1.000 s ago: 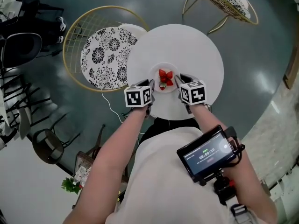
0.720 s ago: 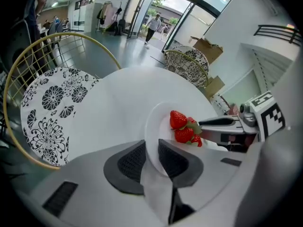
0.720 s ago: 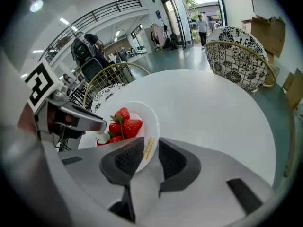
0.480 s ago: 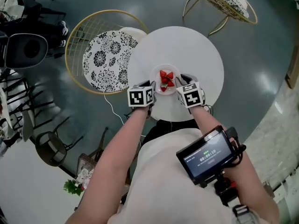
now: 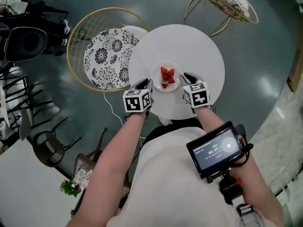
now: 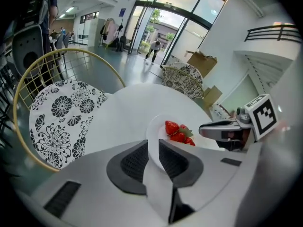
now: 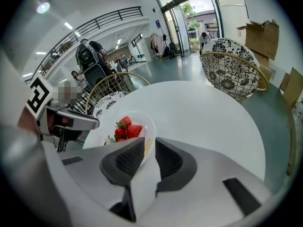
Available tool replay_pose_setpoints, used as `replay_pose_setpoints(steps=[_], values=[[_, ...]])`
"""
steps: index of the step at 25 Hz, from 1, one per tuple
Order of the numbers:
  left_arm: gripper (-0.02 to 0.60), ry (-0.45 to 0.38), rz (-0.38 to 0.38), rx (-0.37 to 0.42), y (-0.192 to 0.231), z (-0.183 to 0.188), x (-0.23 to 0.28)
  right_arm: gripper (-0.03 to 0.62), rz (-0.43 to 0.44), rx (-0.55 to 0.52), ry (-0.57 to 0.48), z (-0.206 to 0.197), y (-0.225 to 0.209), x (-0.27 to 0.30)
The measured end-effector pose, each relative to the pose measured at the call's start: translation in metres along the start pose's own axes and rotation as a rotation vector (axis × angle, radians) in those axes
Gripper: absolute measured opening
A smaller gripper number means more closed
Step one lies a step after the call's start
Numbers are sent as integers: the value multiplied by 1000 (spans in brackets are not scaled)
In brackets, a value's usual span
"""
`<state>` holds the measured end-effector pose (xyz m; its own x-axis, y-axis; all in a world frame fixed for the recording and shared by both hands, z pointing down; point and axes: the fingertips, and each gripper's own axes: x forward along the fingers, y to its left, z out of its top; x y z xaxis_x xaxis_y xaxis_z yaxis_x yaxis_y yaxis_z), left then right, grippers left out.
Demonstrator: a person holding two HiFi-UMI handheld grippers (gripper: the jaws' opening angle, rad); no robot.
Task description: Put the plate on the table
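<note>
A small white plate point(image 5: 158, 75) carrying strawberries point(image 5: 166, 77) is over the near half of the round white table point(image 5: 189, 46). I cannot tell whether it touches the tabletop. My left gripper point(image 5: 145, 84) is shut on the plate's left rim, my right gripper point(image 5: 185, 78) on its right rim. In the left gripper view the plate point(image 6: 158, 124) runs into the narrow gap of the left gripper point(image 6: 153, 149), with the strawberries point(image 6: 179, 132) just beyond. In the right gripper view the plate point(image 7: 144, 119) rim sits inside the right gripper point(image 7: 148, 149), beside the strawberries point(image 7: 126, 128).
A gold wire chair with a black-and-white floral cushion point(image 5: 102, 56) stands against the table's left side. A second such chair point(image 5: 232, 1) is beyond the table at the right. Dark chairs point(image 5: 23, 37) crowd the far left. The floor is grey.
Both grippers and the plate have shifted a little farther in over the table. The left gripper's marker cube has edged left.
</note>
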<state>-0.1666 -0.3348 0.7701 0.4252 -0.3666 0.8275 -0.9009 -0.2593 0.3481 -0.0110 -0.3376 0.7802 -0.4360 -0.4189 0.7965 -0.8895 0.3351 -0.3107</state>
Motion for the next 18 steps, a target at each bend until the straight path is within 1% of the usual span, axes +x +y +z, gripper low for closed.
replay_pose_setpoints(steps=[3, 6, 9, 10, 11, 12, 15, 16, 18], values=[[67, -58, -20, 10, -5, 1, -14, 73, -6, 14, -7, -5, 1, -10], [66, -109, -23, 15, -2, -2, -29, 72, -6, 31, -19, -9, 8, -17], [64, -152, -27, 14, -4, -9, -44, 71, 0, 26, -34, -12, 17, -26], [41, -165, -29, 18, -5, -11, -51, 69, 1, 21, -42, -11, 20, -29], [34, -178, -32, 25, -6, -13, -58, 68, -2, 12, -51, -10, 24, -33], [25, -191, -34, 33, -7, -15, -65, 34, -6, 0, -62, -7, 28, -37], [8, -227, -45, 46, -11, -24, -87, 23, -7, -26, -96, -3, 43, -52], [6, -234, -49, 47, -12, -29, -93, 5, 0, -30, -105, -4, 49, -58], [6, -248, -60, 47, -15, -37, -104, 5, 23, -38, -119, -6, 60, -68]])
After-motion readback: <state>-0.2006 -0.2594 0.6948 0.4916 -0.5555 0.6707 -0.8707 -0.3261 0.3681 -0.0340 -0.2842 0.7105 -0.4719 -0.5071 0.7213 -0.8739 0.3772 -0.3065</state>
